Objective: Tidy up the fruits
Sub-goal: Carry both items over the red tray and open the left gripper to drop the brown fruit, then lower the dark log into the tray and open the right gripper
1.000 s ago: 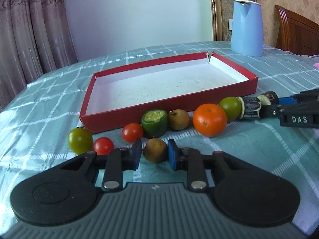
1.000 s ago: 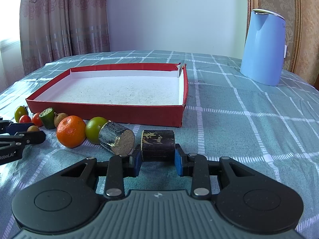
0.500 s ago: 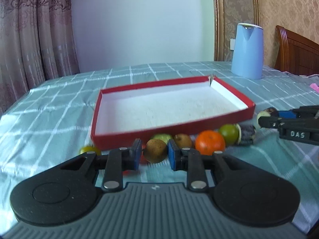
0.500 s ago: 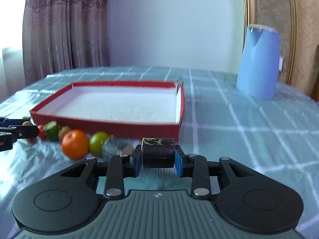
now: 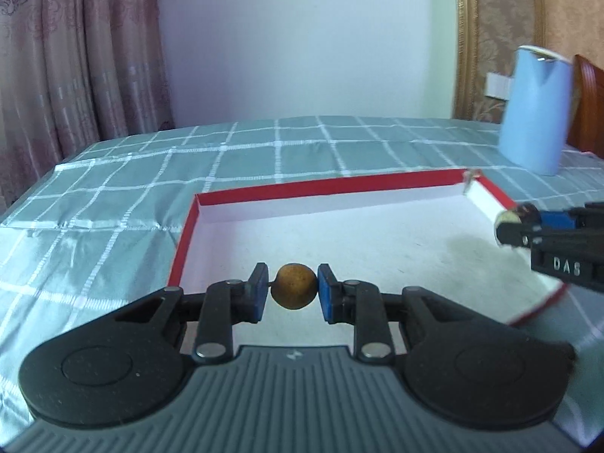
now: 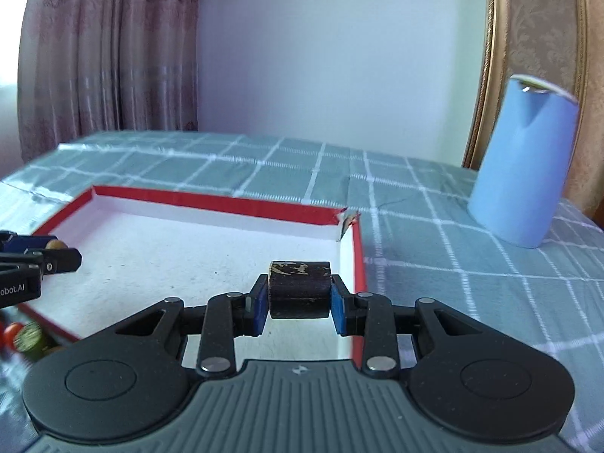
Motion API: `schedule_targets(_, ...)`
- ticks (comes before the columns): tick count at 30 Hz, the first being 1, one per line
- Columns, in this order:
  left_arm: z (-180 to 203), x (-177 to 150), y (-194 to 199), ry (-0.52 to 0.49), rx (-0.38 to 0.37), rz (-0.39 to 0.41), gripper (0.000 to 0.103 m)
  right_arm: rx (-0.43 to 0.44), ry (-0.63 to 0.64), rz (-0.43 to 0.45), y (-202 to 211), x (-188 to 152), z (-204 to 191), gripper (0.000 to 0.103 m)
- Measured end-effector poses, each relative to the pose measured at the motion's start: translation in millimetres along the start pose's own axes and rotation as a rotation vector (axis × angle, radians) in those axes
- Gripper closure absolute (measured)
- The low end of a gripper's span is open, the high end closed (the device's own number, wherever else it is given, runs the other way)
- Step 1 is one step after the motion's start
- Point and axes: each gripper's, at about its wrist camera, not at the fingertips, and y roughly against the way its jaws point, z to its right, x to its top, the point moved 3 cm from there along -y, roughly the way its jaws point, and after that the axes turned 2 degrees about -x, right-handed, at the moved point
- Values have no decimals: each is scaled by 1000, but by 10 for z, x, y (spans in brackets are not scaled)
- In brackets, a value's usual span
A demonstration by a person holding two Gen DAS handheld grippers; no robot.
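My left gripper [image 5: 293,291] is shut on a small brown round fruit [image 5: 293,286] and holds it above the near left part of the red tray [image 5: 332,185]. My right gripper [image 6: 299,298] is shut on a dark sugarcane piece [image 6: 299,288] above the tray's right side [image 6: 226,204]. The right gripper shows at the right edge of the left wrist view [image 5: 507,226]. The left gripper shows at the left edge of the right wrist view [image 6: 56,251]. The tray floor is white and bare.
A blue kettle [image 5: 536,109] stands on the checked cloth behind the tray's right corner, also in the right wrist view [image 6: 523,166]. A red tomato [image 6: 11,334] and a green fruit piece [image 6: 30,338] lie before the tray. A wooden chair [image 5: 589,109] stands far right.
Both grippers have risen from the table and moved forward over the tray, each carrying its piece. The row of fruit has dropped out of the left view.
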Motion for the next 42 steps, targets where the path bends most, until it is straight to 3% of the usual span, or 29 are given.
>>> schedule_targets(5,-4,91,-217,-6,47,-13,78,-17,-10,-31,-217,48,-32,71)
schedule_targets(12,-41,76,-459,7,57,-90,77,-29,-10,-66,-413,66,-69,71)
schedule_targets(16,-39,79,-475,10,61,-87,76,-32,-12,-65,-436,84,-77,71)
schedule_targets(18,-38,78,-477,7,70,-83,71,-33,-10,-62,-435,85,-80,71)
schedule_targets(21,-44,77,-473,12,72,-81,55,-32,-12,-61,-437,76,-76,70)
schedule_targets(23,-58,77,-465,25,69,-80,37,-27,-5,-74,-454,58,-85,66)
schedule_targets(25,-80,83,-425,40,65,-59,22,-38,-7,-74,-458,41,-85,52)
schedule_targets(27,-78,93,-359,36,82,-18,18,-41,-11,-64,-433,40,-72,38)
schedule_targets(29,-60,98,-295,24,92,18,9,-38,-12,-46,-396,39,-71,36)
schedule_targets(35,-36,71,-127,-17,112,86,5,-31,-19,-30,-314,-6,-51,33)
schedule_targets(41,-241,26,159,74,104,171,0,-41,-54,58,-69,-21,24,30)
schedule_targets(42,-284,-3,213,88,104,188,0,-54,-63,72,-23,-26,30,26)
